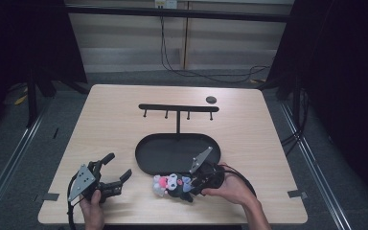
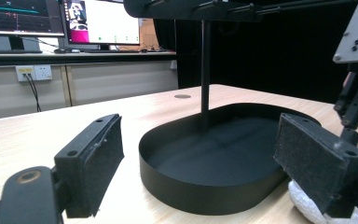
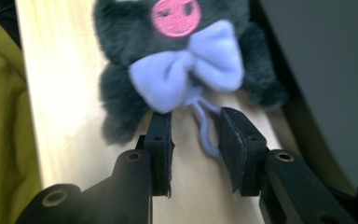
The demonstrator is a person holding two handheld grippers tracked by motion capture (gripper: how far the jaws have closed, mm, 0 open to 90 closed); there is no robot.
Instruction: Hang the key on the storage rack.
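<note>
A dark grey plush toy (image 1: 172, 186) with a pink snout and a lilac bow lies on the table just in front of the black oval tray (image 1: 143, 160). My right gripper (image 1: 188, 186) sits at the toy's right side. In the right gripper view the toy (image 3: 186, 70) is close ahead. My right gripper (image 3: 196, 123) is open, its jaws on either side of the bow's thin lilac cord (image 3: 204, 130) without closing on it. My left gripper (image 1: 119, 166) rests at the front left, wide open and holding nothing. In its own view the left gripper (image 2: 205, 140) faces the tray (image 2: 191, 191).
A black hook stand (image 1: 178, 108) rises from the tray's far end, its post (image 2: 205, 70) upright. A small black disc (image 1: 211, 99) lies near the table's far edge. Yellow-green cloth (image 3: 0, 116) lies past the table's front edge. Monitors (image 2: 98, 21) stand beyond.
</note>
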